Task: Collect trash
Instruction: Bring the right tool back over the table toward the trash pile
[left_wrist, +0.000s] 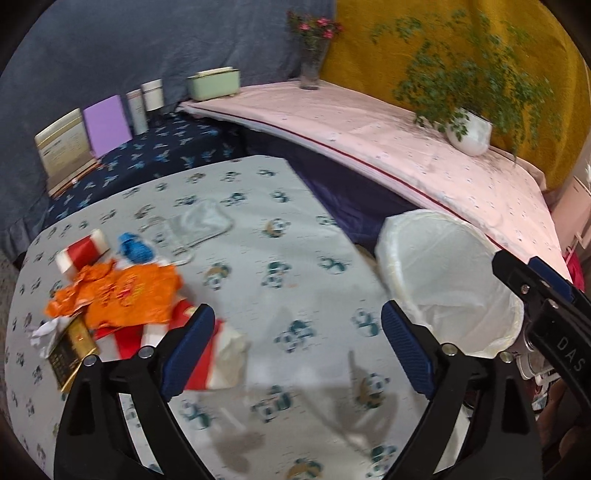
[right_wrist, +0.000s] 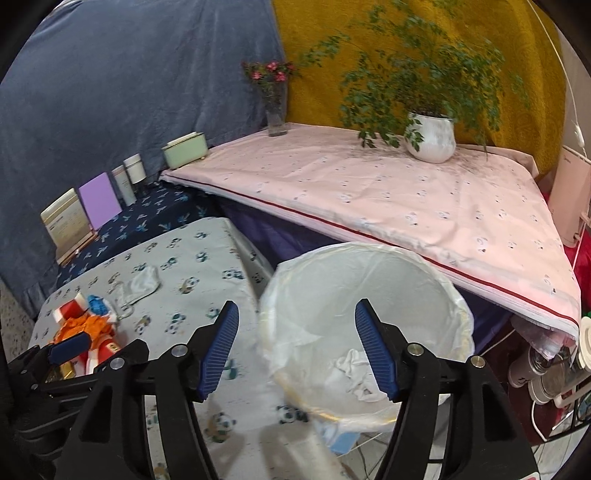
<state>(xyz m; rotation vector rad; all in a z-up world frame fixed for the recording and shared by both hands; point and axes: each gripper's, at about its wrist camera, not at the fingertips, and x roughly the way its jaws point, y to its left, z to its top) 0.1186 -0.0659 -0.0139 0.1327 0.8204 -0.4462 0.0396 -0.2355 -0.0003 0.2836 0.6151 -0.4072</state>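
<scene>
Right claw (right_wrist: 297, 350) over blurred bin (right_wrist: 365, 325)

A pile of trash (left_wrist: 122, 295), orange, red and blue wrappers with a gold box, lies on the table's left side. The white-lined bin (right_wrist: 369, 325) stands beside the table, holding 1 crumpled white tissue (right_wrist: 354, 373).

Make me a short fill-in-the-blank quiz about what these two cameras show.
1. The bin is lined with a white plastic ____.
2. Both the left gripper and the right gripper are ____ and hold nothing.
3. The crumpled wrapper in the trash pile is ____ in colour.
4. The flowers stand in a glass ____.

Missing words: bag; open; orange; vase
</scene>
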